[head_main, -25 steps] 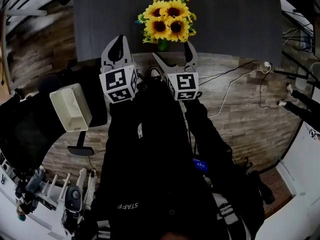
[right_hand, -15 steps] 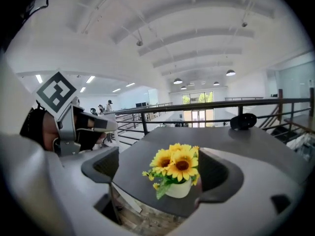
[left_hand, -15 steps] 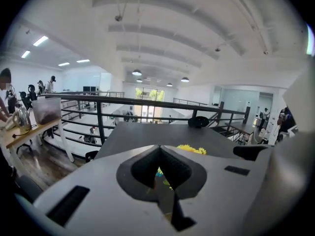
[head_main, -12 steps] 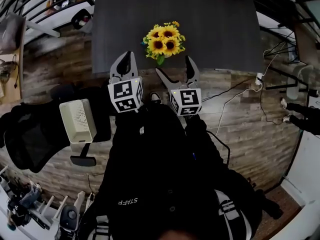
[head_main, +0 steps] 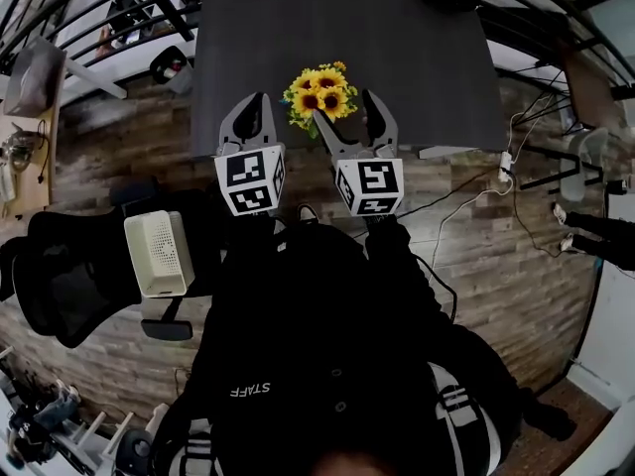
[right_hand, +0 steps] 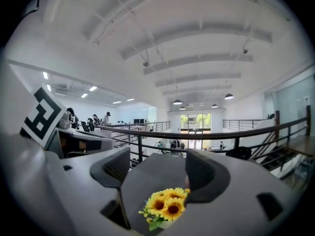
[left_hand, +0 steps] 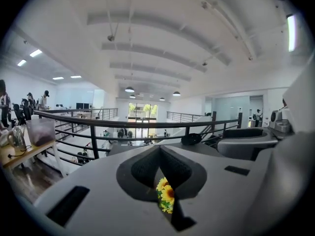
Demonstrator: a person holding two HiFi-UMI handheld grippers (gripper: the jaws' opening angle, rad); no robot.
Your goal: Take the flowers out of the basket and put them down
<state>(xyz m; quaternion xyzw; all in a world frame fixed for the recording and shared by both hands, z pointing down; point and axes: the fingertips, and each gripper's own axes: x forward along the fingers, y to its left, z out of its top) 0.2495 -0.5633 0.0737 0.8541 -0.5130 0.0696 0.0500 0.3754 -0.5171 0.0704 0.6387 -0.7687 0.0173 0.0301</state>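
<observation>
We are closing the right gripper's (right_hand: 158,170) jaws, which are standing apart with nothing pressed between the pads, and we are holding the left gripper (head_main: 252,102) with its jaws together on nothing. The flowers (head_main: 319,95) are sitting on the dark table (head_main: 407,53) just ahead of both grippers, well apart from the white basket (head_main: 159,254).

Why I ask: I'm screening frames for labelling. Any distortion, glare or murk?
Head view: fisheye bends the floor, the person's black clothing is murky, sunflowers stay sharp. Left and right gripper views: railing bows strongly, window glare behind it, dark vignette corners.
</observation>
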